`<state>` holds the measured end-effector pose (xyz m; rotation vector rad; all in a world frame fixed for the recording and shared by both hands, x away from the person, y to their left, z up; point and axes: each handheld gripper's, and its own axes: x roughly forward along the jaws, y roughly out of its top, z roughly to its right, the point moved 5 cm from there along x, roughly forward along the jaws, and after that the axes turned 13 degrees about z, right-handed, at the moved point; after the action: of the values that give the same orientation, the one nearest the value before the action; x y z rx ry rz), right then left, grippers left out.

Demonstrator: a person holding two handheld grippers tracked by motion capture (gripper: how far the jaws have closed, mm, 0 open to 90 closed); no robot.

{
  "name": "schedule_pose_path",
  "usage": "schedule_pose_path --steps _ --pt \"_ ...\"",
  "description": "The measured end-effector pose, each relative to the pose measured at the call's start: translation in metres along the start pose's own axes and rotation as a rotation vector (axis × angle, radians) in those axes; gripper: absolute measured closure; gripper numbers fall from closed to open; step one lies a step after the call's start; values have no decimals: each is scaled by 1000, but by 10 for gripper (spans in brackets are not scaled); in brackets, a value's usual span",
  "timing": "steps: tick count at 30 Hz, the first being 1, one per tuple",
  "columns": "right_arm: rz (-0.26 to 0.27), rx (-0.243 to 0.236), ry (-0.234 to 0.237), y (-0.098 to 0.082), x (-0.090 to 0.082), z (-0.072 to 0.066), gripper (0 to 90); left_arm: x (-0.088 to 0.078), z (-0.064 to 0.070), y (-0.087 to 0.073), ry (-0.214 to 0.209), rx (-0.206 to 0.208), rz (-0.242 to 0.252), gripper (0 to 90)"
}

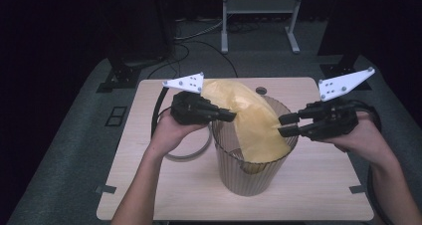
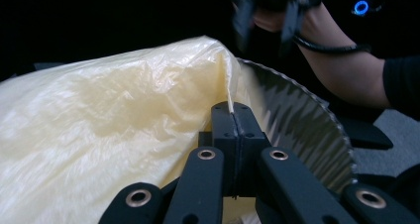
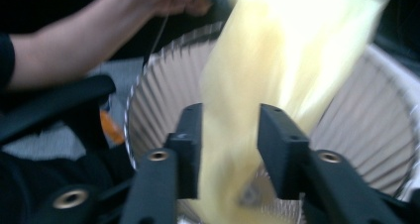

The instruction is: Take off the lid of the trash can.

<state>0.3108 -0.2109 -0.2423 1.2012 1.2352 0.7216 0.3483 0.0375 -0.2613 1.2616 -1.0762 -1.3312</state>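
A thin, crinkled pale-yellow plastic bag (image 1: 249, 120) sits at the centre of the high view, draped from above the bin's rear-left rim down into its mouth, with its lower end hanging inside. In the left gripper view the film (image 2: 109, 115) looks glossy and creased, swelling across the left half of the frame. It goes into a ribbed, translucent grey round waste bin (image 1: 249, 177) standing upright at the middle of the table, its scalloped rim (image 2: 307, 92) curving down the right of the left gripper view.

The left gripper (image 1: 230, 116), at centre left of the high view, has its jaws pressed together on a thin fold of the bag's edge (image 2: 229, 97) just above the bin's rim. The right gripper (image 1: 284, 125), at centre right, has its jaws standing apart; in the right gripper view the blurred yellow film (image 3: 233, 135) hangs between the two pads, and the blur hides whether it touches them.

The bin's right rim lies just beside the right gripper's tips. A pale ring (image 1: 191, 153) lies on the table left of the bin, under the left hand (image 1: 171, 133).

The light wooden tabletop (image 1: 318, 185) has rounded corners and open room in front and to the right. Grey carpet (image 1: 59, 150) surrounds it; a metal stand (image 1: 259, 16) rises in the dark upper background.
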Motion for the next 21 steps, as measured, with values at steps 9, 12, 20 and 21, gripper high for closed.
schedule_pose_path --steps 9,12,20,21 --pt "46 -77 3 28 31 0 512 16 20 6 -37 48 -22 895" --pt "26 -78 30 28 43 -1 595 18 21 6 -40 56 -30 895" --pt "-20 -95 30 25 48 -3 900 7 21 4 13 63 -13 703" --pt "-16 -97 28 25 45 -3 900 1 20 3 30 57 -6 661"
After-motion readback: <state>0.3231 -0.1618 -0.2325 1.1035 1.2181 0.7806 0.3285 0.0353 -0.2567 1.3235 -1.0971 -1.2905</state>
